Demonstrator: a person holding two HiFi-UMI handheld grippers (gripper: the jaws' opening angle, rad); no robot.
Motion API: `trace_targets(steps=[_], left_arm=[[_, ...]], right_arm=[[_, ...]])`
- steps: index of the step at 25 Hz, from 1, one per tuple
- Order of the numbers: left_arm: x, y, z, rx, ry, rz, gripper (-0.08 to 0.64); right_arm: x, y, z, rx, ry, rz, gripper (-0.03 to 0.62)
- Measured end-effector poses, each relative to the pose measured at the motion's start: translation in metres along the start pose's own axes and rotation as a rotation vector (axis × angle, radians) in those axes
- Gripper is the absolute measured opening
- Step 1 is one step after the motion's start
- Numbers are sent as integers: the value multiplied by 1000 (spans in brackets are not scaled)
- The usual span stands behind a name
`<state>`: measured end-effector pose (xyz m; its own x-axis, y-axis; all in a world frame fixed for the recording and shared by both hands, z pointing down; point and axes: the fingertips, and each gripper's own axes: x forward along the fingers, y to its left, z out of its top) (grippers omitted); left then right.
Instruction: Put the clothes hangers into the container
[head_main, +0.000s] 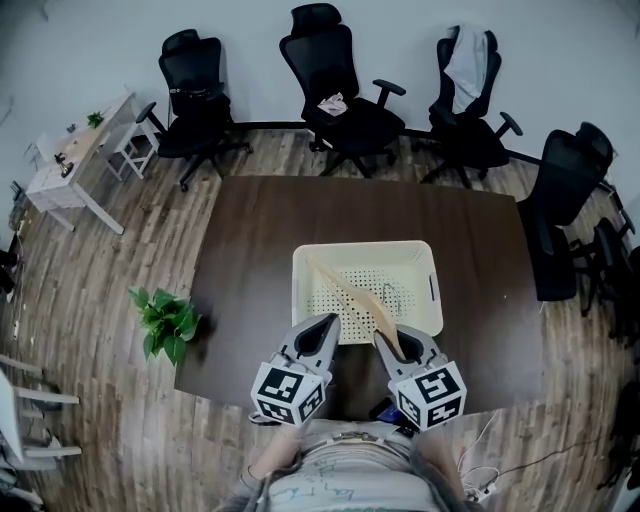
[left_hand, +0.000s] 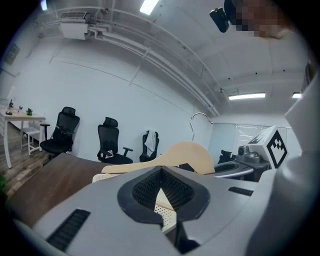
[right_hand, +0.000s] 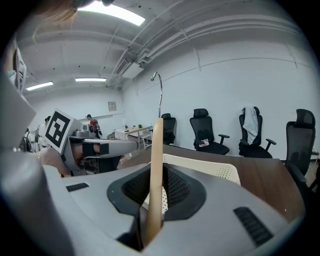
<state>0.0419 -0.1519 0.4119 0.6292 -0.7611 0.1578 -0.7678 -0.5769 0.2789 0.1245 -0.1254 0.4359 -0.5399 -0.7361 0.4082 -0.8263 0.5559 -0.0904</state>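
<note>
The right gripper (head_main: 398, 338) has its jaws clenched on one end of the wooden hanger (head_main: 348, 288), which slants toward 11 o'clock over the cream container (head_main: 365, 249) on the tabletop (head_main: 255, 230). The left gripper (head_main: 320, 328), at 9 o'clock of the right one, has its jaws pressed together on nothing, near the container's near rim.

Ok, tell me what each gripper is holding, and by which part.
The right gripper clamps the pale wooden clothes hanger by its wooden body, not by the metal hook. The left gripper holds nothing.
</note>
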Motion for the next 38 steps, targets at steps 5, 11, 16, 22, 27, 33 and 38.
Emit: trace_targets(steps=[5, 11, 16, 22, 27, 33, 38], left_arm=[[3, -4, -1, -7, -7, 42, 11], [0, 1, 0, -13, -22, 84, 11], [-2, 10, -3, -14, -19, 101, 11], [-2, 21, -6, -55, -13, 97, 11], [0, 33, -7, -67, -1, 101, 11], [4, 45, -10, -74, 10, 98, 11], [6, 55, -12, -80, 21, 100, 11]], right_arm=[[1, -13, -4, -18, 26, 26, 58], [10, -20, -5, -68, 59, 40, 58], [19, -21, -6, -90, 90, 41, 59], [30, -21, -6, -99, 117, 38, 59], [40, -19, -7, -109, 142, 33, 58], [50, -19, -15, -109, 175, 28, 58], [57, -19, -19, -107, 195, 25, 60]])
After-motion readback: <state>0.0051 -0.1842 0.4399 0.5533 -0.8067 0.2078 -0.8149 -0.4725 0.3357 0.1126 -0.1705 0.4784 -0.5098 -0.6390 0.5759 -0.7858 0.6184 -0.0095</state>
